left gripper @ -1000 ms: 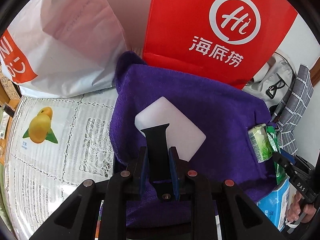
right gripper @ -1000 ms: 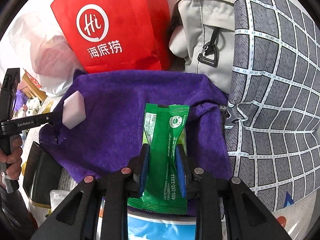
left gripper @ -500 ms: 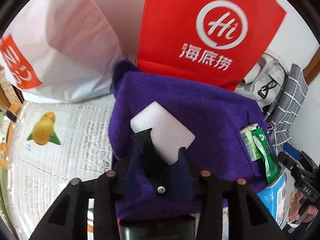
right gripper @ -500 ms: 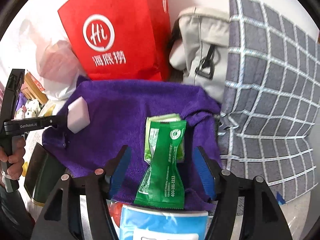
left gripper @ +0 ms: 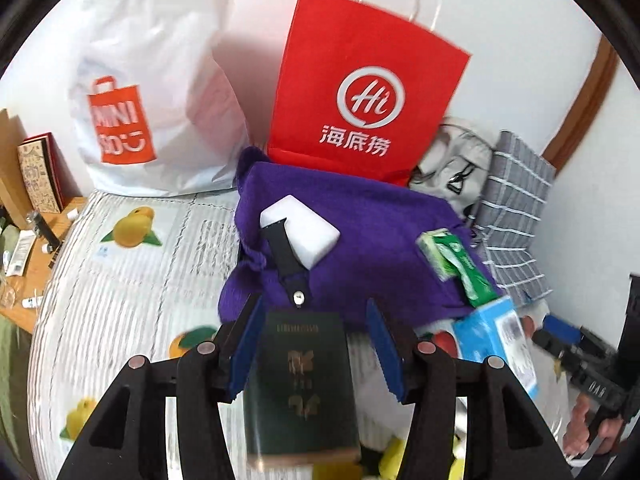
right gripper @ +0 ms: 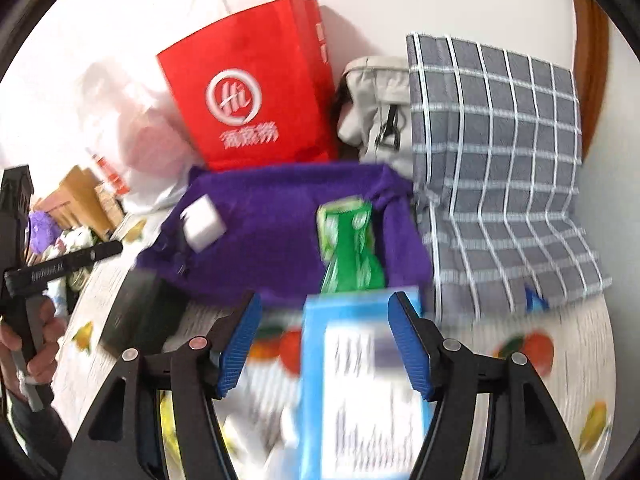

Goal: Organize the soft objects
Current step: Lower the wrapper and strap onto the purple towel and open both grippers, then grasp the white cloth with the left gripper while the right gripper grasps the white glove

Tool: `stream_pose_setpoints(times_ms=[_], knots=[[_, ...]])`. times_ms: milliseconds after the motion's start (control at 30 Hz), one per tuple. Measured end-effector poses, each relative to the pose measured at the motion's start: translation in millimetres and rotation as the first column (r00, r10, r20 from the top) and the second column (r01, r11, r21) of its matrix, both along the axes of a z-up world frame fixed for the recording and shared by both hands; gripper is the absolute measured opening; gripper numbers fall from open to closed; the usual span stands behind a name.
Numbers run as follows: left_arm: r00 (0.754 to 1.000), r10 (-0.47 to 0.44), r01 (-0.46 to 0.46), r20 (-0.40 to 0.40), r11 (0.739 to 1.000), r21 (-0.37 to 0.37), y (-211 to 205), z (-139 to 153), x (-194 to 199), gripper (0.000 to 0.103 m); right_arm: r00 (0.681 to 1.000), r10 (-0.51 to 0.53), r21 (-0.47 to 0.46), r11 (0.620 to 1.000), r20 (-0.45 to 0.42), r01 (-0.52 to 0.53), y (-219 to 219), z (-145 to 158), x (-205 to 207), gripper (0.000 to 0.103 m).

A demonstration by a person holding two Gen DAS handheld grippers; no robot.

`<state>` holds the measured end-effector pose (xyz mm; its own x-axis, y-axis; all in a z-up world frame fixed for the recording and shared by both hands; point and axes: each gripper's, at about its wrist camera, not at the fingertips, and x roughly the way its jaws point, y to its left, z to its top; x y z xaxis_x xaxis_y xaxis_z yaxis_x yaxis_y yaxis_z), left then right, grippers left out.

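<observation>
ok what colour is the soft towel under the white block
Purple towel, clearest in the left wrist view.

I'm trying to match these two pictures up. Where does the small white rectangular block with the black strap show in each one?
Left wrist view: the small white rectangular block lies just above centre on the purple towel, beyond the open left gripper.
Right wrist view: the block sits left of centre, blurred, near the towel's left edge.
Shared landmark: the red paper bag standing behind the towel.

red bag behind purple towel
</observation>
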<state>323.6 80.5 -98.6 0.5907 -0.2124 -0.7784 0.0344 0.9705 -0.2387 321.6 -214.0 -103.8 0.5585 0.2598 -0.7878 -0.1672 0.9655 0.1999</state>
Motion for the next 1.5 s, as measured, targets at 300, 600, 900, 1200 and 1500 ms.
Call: stream_pose_setpoints(times_ms=[300,600,900,1200,1500], knots=[[0.996,-0.074,0.071,-0.052,0.996,-0.049,-3,-6,-68,0.054,1.0,-0.001,-0.052,0.999,-0.02,0.0,1,-22,-99,0.065],[0.987,-0.088,0.087,-0.133,0.996,-0.014,-16,-41,-117,0.054,0.996,0.033,-0.046,0.998,-0.078,-0.037,12,-70,-130,0.064],[0.983,-0.08,0.086,-0.164,0.996,0.033,-29,-59,-143,0.054,0.997,0.079,-0.077,0.994,0.004,-0.079,18,-86,-137,0.015],[0.975,-0.115,0.123,-0.189,0.992,0.03,-55,-74,-144,0.054,0.991,0.095,-0.029,0.995,0.094,-0.093,5,-53,-170,0.01],[0.972,-0.122,0.141,-0.202,0.987,0.083,-81,-87,-140,0.054,0.993,0.052,-0.052,0.998,0.109,-0.047,-18,-51,-199,0.01]])
